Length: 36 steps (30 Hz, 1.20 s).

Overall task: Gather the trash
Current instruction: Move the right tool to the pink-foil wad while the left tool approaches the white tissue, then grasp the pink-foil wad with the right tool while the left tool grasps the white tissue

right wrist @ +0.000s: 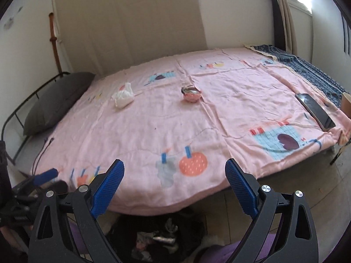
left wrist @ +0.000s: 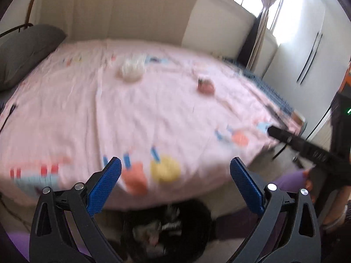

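A crumpled white tissue lies on the pink bedspread, and a crumpled shiny pink wrapper lies to its right. Both show blurred in the left wrist view: the tissue, the wrapper. A black trash bin with several scraps in it stands on the floor at the bed's near edge, below both grippers; it also shows in the left wrist view. My left gripper is open and empty. My right gripper is open and empty. Both hover above the bin, far from the trash on the bed.
A grey pillow lies at the bed's left end by a metal frame. A black phone lies near the bed's right edge, beside a blue patterned cloth. A wardrobe stands at the right. The other gripper shows at the right of the left wrist view.
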Each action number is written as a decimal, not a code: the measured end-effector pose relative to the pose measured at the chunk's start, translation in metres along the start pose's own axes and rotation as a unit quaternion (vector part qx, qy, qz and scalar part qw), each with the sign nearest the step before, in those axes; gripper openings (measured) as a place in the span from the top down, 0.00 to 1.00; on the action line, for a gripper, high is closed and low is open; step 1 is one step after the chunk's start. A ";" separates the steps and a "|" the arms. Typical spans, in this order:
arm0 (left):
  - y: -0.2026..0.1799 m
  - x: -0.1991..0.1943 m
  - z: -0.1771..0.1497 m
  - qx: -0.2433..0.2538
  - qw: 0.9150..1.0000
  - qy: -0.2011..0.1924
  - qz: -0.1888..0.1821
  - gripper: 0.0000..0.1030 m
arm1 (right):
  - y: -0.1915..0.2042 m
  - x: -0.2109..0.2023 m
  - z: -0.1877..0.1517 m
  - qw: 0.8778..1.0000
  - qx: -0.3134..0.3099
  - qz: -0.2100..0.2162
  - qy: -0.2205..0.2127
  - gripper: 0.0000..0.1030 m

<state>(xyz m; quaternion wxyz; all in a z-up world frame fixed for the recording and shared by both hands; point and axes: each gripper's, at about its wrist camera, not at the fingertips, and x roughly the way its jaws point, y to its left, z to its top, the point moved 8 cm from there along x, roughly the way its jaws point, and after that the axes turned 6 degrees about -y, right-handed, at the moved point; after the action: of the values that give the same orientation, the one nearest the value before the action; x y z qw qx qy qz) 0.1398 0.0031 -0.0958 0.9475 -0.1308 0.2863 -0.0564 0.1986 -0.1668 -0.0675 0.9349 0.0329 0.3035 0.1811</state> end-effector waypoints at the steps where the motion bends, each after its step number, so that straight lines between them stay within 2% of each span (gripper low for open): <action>1: 0.003 0.002 0.009 0.005 1.000 -0.009 0.004 0.06 | -0.001 0.003 0.005 1.000 0.001 0.005 0.001 0.14; 9: 0.027 0.033 0.046 0.000 1.000 -0.020 0.012 0.06 | 0.000 0.040 0.035 1.000 -0.026 0.006 -0.003 0.14; 13: 0.042 0.042 0.071 -0.011 0.998 -0.050 0.041 0.06 | -0.012 0.062 0.051 0.998 -0.037 -0.041 -0.013 0.14; 16: 0.047 0.056 0.087 -0.017 0.998 -0.052 0.036 0.06 | -0.016 0.081 0.063 0.999 -0.030 -0.039 -0.010 0.14; 23: 0.073 0.104 0.112 -0.031 0.998 -0.028 0.050 0.06 | -0.019 0.124 0.096 0.998 -0.036 -0.045 -0.010 0.14; 31: 0.101 0.160 0.124 -0.057 0.997 0.014 0.044 0.06 | -0.024 0.179 0.125 0.998 -0.036 -0.044 0.002 0.14; 33: 0.110 0.175 0.125 -0.056 0.997 0.023 0.055 0.06 | -0.026 0.190 0.127 0.999 -0.032 -0.040 0.007 0.14; 36: 0.120 0.195 0.127 -0.058 0.995 0.036 0.066 0.13 | -0.033 0.208 0.127 0.999 -0.023 -0.040 0.016 0.14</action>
<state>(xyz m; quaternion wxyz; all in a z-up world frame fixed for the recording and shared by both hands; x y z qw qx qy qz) 0.3762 0.1107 -0.1301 0.9290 -0.1642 0.3312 0.0180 0.4389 -0.1163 -0.0851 0.9371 -0.0038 0.3148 0.1510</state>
